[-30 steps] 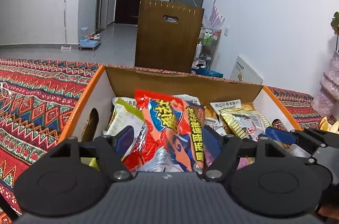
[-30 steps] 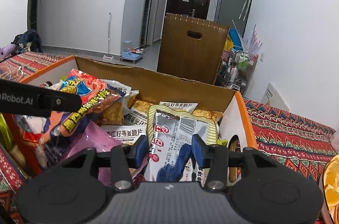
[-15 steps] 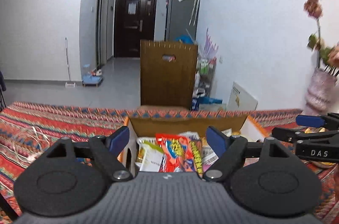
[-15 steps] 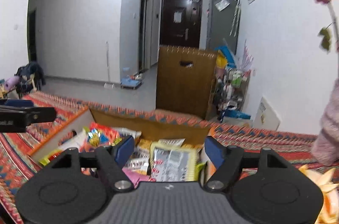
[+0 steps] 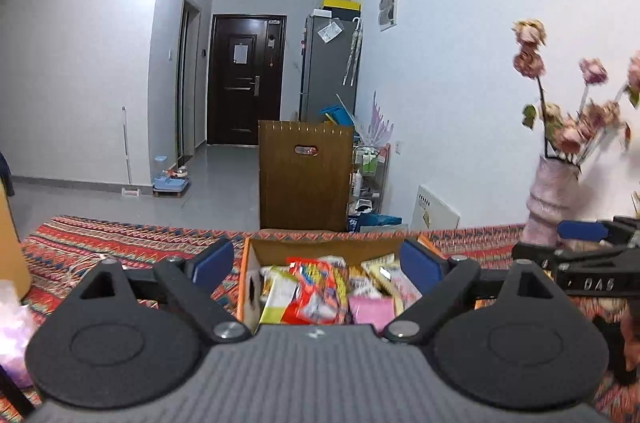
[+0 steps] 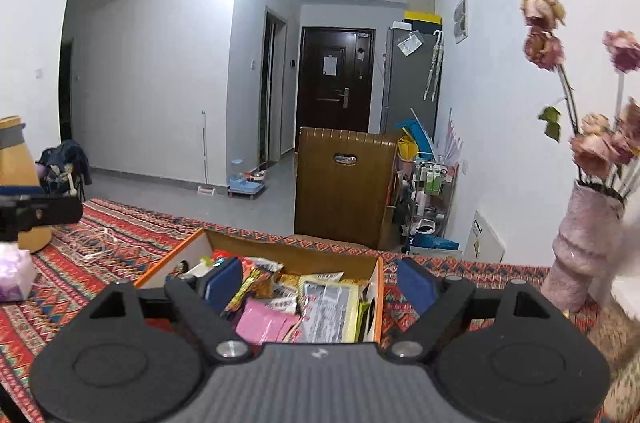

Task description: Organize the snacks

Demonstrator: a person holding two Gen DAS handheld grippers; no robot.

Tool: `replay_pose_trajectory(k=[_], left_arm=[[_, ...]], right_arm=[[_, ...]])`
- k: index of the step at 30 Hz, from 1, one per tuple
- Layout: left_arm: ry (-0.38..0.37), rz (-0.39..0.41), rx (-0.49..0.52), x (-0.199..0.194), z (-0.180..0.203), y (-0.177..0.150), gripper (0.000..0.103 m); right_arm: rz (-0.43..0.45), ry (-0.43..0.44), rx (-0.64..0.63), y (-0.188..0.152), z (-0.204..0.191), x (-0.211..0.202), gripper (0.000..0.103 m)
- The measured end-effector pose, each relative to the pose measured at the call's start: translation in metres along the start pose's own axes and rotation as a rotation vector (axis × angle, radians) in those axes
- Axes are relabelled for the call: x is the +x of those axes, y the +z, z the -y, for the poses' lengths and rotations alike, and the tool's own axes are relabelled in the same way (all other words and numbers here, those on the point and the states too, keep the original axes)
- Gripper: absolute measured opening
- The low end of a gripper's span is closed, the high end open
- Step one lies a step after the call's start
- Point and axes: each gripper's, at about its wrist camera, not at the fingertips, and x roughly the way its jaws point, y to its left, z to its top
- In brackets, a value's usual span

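Observation:
A cardboard box with orange rims [image 5: 249, 265] [image 6: 378, 287] stands on the patterned cloth, packed with snack packets. A red and orange packet [image 5: 320, 287] stands in its middle, a pink packet [image 6: 266, 321] lies at the front and a silver and yellow packet [image 6: 328, 307] is on the right. My left gripper [image 5: 316, 265] is open and empty, raised above and behind the box. My right gripper [image 6: 320, 281] is open and empty, raised above the box too. Its finger also shows at the right of the left wrist view [image 5: 580, 273].
A pink vase of dried roses [image 6: 584, 247] [image 5: 554, 195] stands right of the box. A yellow container [image 6: 18, 179] and a purple bag [image 6: 14, 275] sit at the left. White cables [image 5: 86, 265] lie on the cloth. A brown wooden cabinet [image 5: 306, 175] stands behind the table.
Both grippers let go of their packets in the box, opened and pulled up and back; the box now looks smaller and lower in both views.

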Motion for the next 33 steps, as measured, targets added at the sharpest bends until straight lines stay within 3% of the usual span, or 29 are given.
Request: replay_pose_trajectory(k=[16,21,25,33], left_arm=[[0.014,-0.011,-0.021,-0.156,0.001,-0.131,0.098],[0.023,0.000,-0.029,-0.201,0.000,-0.160,0.099],[0.035,0.005,-0.033,-0.233,0.003,-0.182,0.101],[0.065,-0.039,-0.034,-0.278,0.017,-0.233,0.101]], right_arm=[[-0.020,0.017,0.031,-0.144,-0.053,-0.148,0.088],[-0.024,0.033,0.039,-0.179,-0.070,-0.189,0.090],[-0.021,0.037,0.031,-0.204,-0.084,-0.221,0.097],[-0.034,0.015,0.056,-0.245,-0.103,-0.276,0.098]])
